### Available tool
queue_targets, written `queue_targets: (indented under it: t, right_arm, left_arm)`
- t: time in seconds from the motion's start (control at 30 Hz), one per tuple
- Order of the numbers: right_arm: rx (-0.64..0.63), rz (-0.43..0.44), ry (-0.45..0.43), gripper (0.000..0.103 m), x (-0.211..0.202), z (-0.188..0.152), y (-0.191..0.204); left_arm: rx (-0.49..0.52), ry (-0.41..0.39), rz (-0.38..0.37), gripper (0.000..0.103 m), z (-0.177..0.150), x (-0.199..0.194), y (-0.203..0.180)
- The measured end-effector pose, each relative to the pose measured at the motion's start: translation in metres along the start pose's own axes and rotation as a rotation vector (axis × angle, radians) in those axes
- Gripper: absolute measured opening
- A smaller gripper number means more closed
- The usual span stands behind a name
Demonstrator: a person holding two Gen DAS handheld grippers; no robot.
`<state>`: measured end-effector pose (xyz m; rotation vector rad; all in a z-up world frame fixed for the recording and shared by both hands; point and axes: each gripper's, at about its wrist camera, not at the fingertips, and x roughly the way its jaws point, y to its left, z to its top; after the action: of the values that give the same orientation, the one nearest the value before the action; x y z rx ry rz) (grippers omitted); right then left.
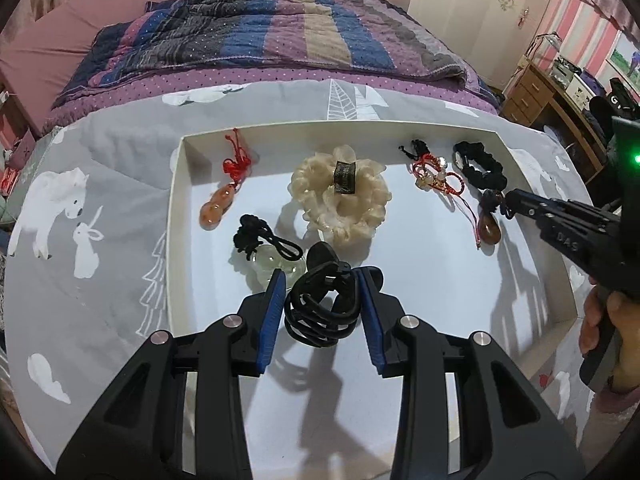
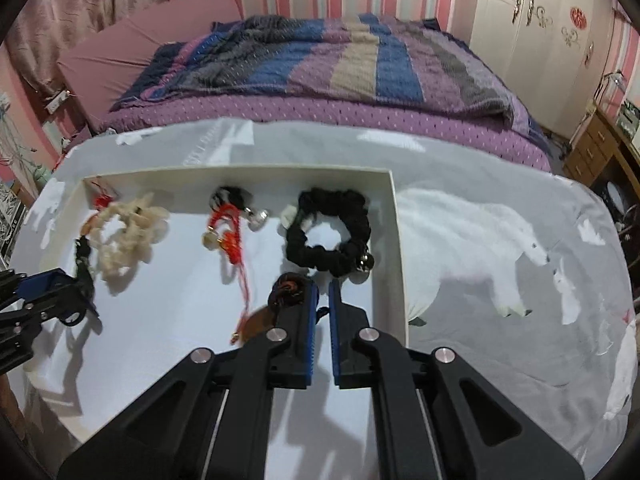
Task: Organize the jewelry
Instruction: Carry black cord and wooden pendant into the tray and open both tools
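one tray, seven pieces, two grippers

a white tray (image 1: 176, 184) lies on a grey animal-print sheet (image 1: 80, 312) on a bed. counted in the left view, it holds seven pieces: two scrunchies, three stone pendants, one red bracelet, one black coil.

the cream scrunchie (image 1: 340, 196) sits at frame centre, the black scrunchie (image 1: 482, 168) at upper right near the far wall. the orange pendant (image 1: 218, 208) lies at left-centre, the clear pendant (image 1: 276, 266) just below it, and the brown pendant (image 1: 489, 230) at right. the red bracelet (image 1: 434, 174) lies between the two scrunchies.

the left gripper (image 1: 324, 304) hangs low at centre, jaws spread wide, with the black coil (image 1: 322, 308) between the blue pads; whether the pads touch it cannot be told. the right gripper (image 2: 323, 312) has jaws nearly shut, a narrow gap showing, pinching the brown pendant's cord (image 2: 289, 294) at its tip.

bare tray floor shows in the lower half of the left view, around and behind the left gripper. in the right view the black scrunchie lies close to the tray's right wall, and the right gripper is just beside that wall too.
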<state>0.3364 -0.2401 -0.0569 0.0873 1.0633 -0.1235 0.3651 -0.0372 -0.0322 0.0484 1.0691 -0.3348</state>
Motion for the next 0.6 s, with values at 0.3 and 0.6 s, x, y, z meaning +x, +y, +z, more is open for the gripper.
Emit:
queue_targets:
  t: [0.3,0.6]
  right_arm:
    - [-0.018,0.013,0.045,0.009,0.016,-0.005,0.0]
    - [-0.026,0.043,-0.01,0.051,-0.02,-0.002,0.003]
  left_arm:
    - [0.004,0.001,-0.001,0.062,-0.004,0.006,-0.003]
    - [0.009,-0.053,-0.024,0.085,-0.007,-0.032,-0.012]
